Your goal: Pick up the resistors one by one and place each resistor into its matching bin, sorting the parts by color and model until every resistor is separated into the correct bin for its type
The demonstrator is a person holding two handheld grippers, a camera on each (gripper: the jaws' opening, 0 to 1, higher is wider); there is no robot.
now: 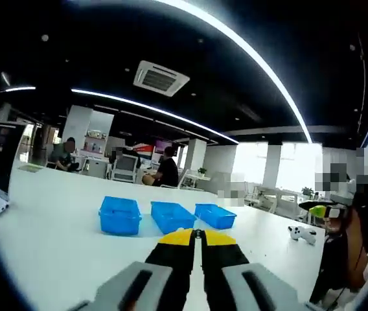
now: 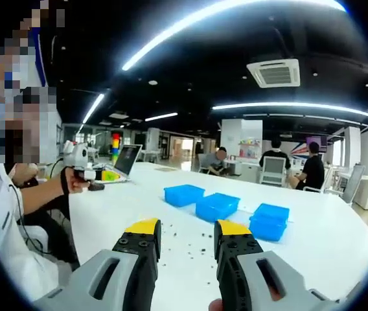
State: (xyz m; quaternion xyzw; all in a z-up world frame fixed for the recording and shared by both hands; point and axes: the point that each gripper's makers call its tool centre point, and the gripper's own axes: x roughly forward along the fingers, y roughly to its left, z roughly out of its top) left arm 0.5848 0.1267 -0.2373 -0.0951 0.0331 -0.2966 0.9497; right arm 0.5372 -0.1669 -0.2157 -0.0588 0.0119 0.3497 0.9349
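Blue bins [image 2: 216, 206]; resistors [image 2: 190, 241] scattered nearby

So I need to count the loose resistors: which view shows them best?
The right gripper view: the resistors lie as dark specks on the white table, before the blue bins. The left gripper view shows the bins, with no specks discernible.

White table [image 2: 339, 240] holds 3 blue bins [image 2: 216, 206] and scattered resistors [image 2: 187, 243].

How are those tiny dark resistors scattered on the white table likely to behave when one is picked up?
The resistors look tiny and loose, so probably very light and easily scattered. Against the right tool, open above them, each seems small and may slip. The table looks smooth, so they may slide.
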